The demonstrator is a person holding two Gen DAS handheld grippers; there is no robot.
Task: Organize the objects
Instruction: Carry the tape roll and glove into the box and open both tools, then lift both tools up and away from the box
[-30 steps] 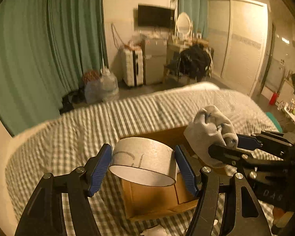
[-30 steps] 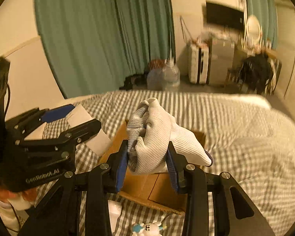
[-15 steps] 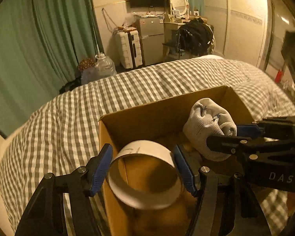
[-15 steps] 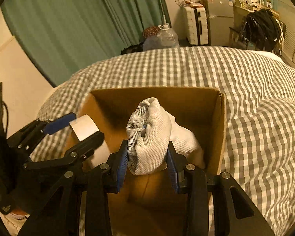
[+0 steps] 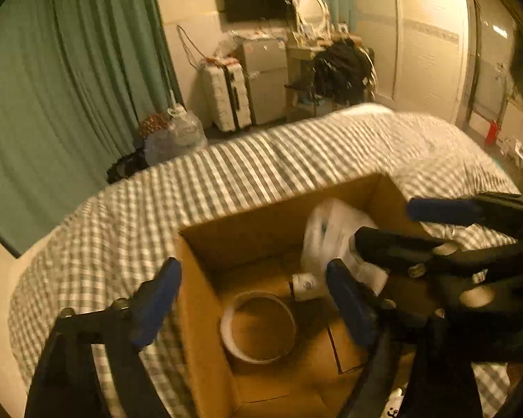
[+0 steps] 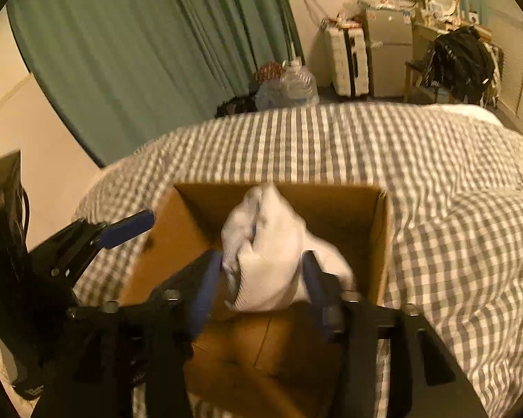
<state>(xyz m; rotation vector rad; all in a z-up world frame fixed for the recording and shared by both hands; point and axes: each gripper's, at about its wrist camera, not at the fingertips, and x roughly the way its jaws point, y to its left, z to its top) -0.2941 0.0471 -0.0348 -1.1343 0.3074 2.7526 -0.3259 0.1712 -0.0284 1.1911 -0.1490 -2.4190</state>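
Observation:
An open cardboard box point(image 5: 205, 299) sits on the checked bed; it also shows in the right wrist view point(image 6: 383, 244). A white tape roll point(image 5: 258, 327) lies flat on the box floor. My left gripper point(image 5: 254, 299) is open and empty above it. A small white item point(image 5: 305, 284) lies beside the roll. My right gripper point(image 6: 261, 278) hangs over the box with the rolled white sock point(image 6: 265, 247) between its blue fingers; the jaws look slightly spread and the frame is blurred. The sock point(image 5: 327, 233) also shows in the left wrist view.
The grey checked duvet point(image 6: 436, 174) surrounds the box. Green curtains point(image 5: 69, 87) hang at the left. A white suitcase point(image 5: 226, 94), a water jug point(image 5: 181, 136) and a desk with a black bag point(image 5: 341, 66) stand beyond the bed.
My left gripper has opened and let go of the tape roll, which now lies on the box floor. Both grippers have pulled back and up. The sock is still between the right fingers.

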